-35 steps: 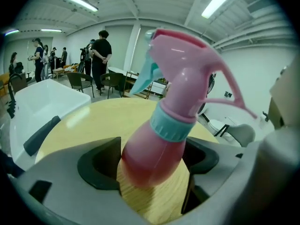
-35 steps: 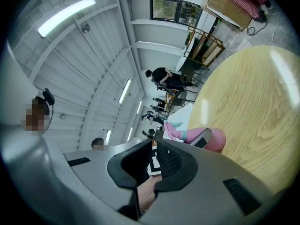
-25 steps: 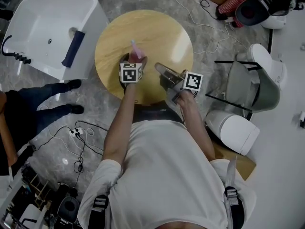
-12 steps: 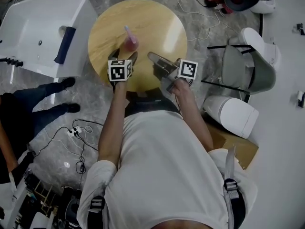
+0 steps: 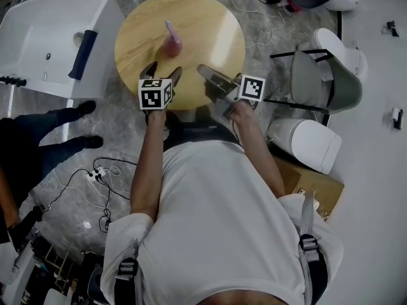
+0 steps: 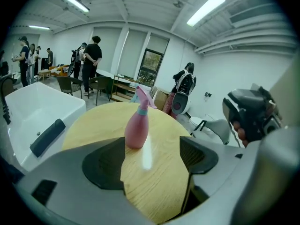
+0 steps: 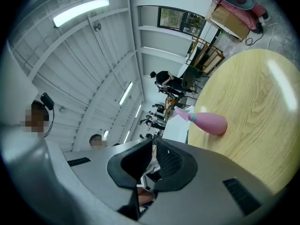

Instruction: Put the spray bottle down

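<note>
The pink spray bottle (image 5: 172,43) stands upright on the round wooden table (image 5: 210,24), touched by neither gripper. My left gripper (image 5: 161,72) is open, drawn back to the table's near edge, with the bottle a short way beyond its jaws. In the left gripper view the spray bottle (image 6: 137,128) stands ahead of the open left gripper (image 6: 152,150), slightly left of its gap. My right gripper (image 5: 205,74) is shut on nothing at the near right edge of the table. From the right gripper (image 7: 153,146) the spray bottle (image 7: 208,122) shows farther along the table (image 7: 253,125).
A white bathtub (image 5: 44,37) with a dark blue cloth (image 5: 84,54) on its rim stands left of the table. A grey chair (image 5: 324,81) and a white bin (image 5: 305,148) are to the right. A person's legs (image 5: 44,138) and cables (image 5: 102,176) are on the floor at left.
The left gripper has let go of the spray bottle and pulled back toward me, leaving the bottle standing on the table. The right gripper stays shut at the table's edge.
</note>
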`<state>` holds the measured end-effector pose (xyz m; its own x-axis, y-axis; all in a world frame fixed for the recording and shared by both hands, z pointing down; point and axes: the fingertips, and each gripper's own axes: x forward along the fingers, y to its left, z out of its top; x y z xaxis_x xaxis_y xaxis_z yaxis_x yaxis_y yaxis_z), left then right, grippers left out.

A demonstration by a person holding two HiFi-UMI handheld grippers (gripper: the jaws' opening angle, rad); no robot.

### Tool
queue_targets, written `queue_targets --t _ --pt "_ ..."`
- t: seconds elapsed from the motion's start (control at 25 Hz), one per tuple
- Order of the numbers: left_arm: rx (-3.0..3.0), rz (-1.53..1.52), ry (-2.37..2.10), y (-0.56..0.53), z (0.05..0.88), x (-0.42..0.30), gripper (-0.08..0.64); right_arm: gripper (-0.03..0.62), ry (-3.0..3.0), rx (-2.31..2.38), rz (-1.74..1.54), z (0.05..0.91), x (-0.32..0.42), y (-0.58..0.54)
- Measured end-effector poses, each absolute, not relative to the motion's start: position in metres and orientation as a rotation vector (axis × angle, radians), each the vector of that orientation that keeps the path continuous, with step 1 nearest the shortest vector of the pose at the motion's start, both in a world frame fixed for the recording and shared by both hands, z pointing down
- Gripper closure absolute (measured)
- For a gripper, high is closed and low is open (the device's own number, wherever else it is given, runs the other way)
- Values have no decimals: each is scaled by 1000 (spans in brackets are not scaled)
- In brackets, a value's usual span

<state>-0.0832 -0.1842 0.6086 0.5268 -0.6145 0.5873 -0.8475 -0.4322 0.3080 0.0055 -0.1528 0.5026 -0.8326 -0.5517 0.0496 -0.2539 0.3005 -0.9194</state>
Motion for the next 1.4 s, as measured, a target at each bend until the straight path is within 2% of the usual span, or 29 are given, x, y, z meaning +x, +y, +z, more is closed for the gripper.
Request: queue_targets --t 0.08,0.2,0.36,0.84,1.4 --pt "2200 518 -1188 -177 602 -79 203 569 2300 -737 -1547 500 11 -149" --pt "2208 508 -1204 -169 593 -77 367 569 2317 -713 -1543 496 11 -147" --pt "2191 491 -1245 -158 588 -79 498 569 2342 -654 -1541 491 9 -136" --pt "2148 571 -1326 -65 578 -30 505 569 2342 -525 -1544 489 64 -54" --pt "2111 588 -1441 31 559 -14 505 569 2386 -326 -1521 477 73 32"
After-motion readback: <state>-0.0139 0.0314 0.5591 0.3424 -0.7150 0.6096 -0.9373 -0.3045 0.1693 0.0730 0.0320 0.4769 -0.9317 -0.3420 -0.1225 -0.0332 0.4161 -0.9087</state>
